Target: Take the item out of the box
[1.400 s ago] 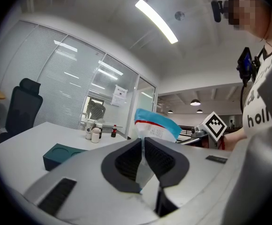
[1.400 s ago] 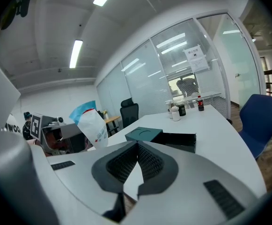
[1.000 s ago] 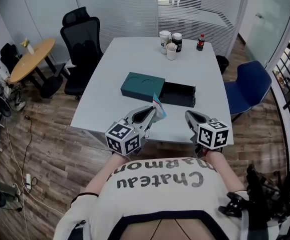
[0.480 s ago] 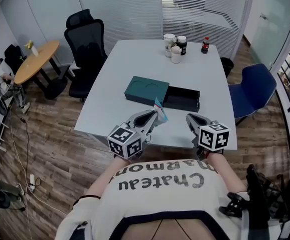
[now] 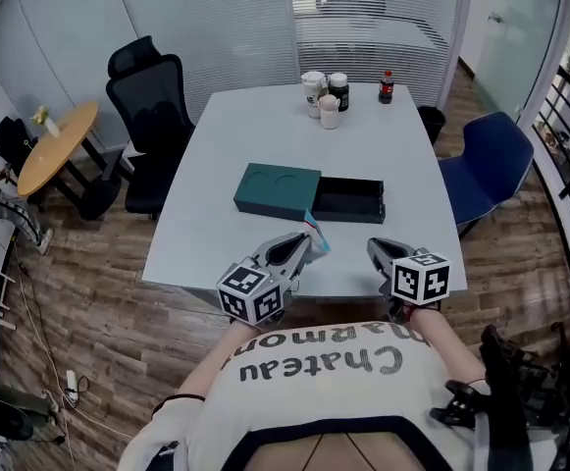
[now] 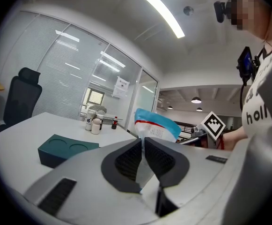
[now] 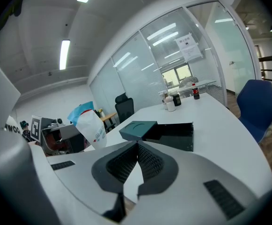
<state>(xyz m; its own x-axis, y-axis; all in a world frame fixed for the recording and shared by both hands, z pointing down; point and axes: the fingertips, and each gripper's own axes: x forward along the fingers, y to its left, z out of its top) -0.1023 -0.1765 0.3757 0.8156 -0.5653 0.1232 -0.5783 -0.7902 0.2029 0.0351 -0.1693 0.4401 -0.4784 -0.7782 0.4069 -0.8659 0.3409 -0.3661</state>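
Note:
A dark teal box (image 5: pixel 277 190) lies mid-table, its black inner tray (image 5: pixel 349 200) slid out to the right and showing nothing inside. My left gripper (image 5: pixel 302 247) hovers over the table's front edge, shut on a small white packet with a blue top and a red stripe (image 5: pixel 314 230). In the left gripper view the packet (image 6: pixel 155 128) stands up from between the closed pads of the left gripper (image 6: pixel 143 143), with the teal box (image 6: pixel 65 149) beyond. My right gripper (image 5: pixel 377 252) hangs beside it, shut and empty. In the right gripper view the tips of the right gripper (image 7: pixel 137 145) meet, and the packet (image 7: pixel 90 126) and the tray (image 7: pixel 173 135) show.
Cups and jars (image 5: pixel 324 91) and a dark bottle (image 5: pixel 386 86) stand at the table's far end. A black office chair (image 5: pixel 147 106) is at the left, a blue chair (image 5: pixel 486 165) at the right. A round wooden table (image 5: pixel 54 145) stands far left.
Both grippers have sunk a little and drifted along the table's front edge. The packet stays in the left jaws. The head view has shifted slightly.

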